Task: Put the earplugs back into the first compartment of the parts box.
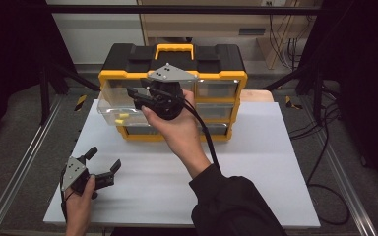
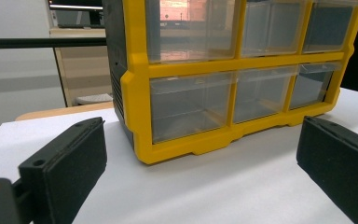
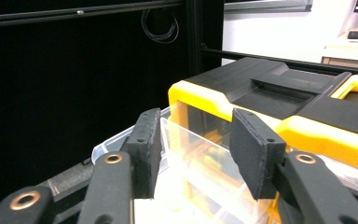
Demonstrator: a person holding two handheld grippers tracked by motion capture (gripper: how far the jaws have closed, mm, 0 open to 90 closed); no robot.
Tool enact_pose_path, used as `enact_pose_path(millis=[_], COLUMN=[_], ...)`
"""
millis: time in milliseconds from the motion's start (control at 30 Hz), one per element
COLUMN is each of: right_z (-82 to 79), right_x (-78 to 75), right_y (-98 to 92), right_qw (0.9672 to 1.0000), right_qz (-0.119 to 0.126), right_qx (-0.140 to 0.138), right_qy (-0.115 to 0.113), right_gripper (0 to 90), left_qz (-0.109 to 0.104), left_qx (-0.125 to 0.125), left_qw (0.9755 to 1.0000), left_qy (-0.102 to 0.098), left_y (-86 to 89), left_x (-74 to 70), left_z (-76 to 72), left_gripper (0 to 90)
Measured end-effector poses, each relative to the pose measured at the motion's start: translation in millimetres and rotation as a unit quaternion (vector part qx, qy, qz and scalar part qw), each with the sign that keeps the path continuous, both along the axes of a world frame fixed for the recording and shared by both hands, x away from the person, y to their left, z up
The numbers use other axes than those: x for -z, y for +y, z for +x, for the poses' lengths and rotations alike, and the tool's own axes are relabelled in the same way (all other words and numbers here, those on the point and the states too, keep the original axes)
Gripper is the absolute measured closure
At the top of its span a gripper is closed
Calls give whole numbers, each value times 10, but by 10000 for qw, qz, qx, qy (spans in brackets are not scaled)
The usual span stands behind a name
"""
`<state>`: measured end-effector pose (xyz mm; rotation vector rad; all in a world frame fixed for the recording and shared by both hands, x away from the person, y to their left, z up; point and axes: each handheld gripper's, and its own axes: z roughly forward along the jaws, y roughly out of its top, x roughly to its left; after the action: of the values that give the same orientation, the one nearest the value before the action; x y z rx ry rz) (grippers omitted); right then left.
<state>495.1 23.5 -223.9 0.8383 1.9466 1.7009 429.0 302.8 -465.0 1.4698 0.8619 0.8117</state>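
Right gripper (image 1: 137,93): black body, grey 3-cornered plate on top with dark screw dots, thick black cable trailing. Left gripper (image 1: 102,161): same plate, 2 black jaws, brass-ringed holes. Person wears dark long sleeve (image 1: 231,201).

Organizer (image 1: 197,93) blocks the bench's (image 1: 256,172) far edge; its pulled-out clear drawer (image 1: 115,105) juts toward the far-left corner. Near half and right edge open for a tool pass.

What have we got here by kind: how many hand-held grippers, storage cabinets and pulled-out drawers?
Grippers: 2 (left gripper, right gripper)
Yellow and black cabinet: 1
Pulled-out clear drawer: 1
Total: 4
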Motion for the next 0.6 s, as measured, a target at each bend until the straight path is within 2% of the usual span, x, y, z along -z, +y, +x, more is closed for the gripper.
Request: enact_pose_path(millis=[167, 400, 600], right_z=[4, 2, -7], right_x=[-8, 3, 9], right_y=[-24, -41, -100], right_qw=[10000, 9997, 9996], right_qz=[-14, -139, -89], right_qx=[91, 179, 284], right_qy=[14, 13, -22], right_gripper=[445, 400, 330], left_qz=[2, -2, -1], left_qx=[2, -2, -2], left_qw=[10000, 10000, 10000], left_qy=[-1, 0, 0], left_y=[-2, 1, 0], left_x=[0, 0, 1], left_z=[-1, 0, -1], left_gripper=[13, 13, 13])
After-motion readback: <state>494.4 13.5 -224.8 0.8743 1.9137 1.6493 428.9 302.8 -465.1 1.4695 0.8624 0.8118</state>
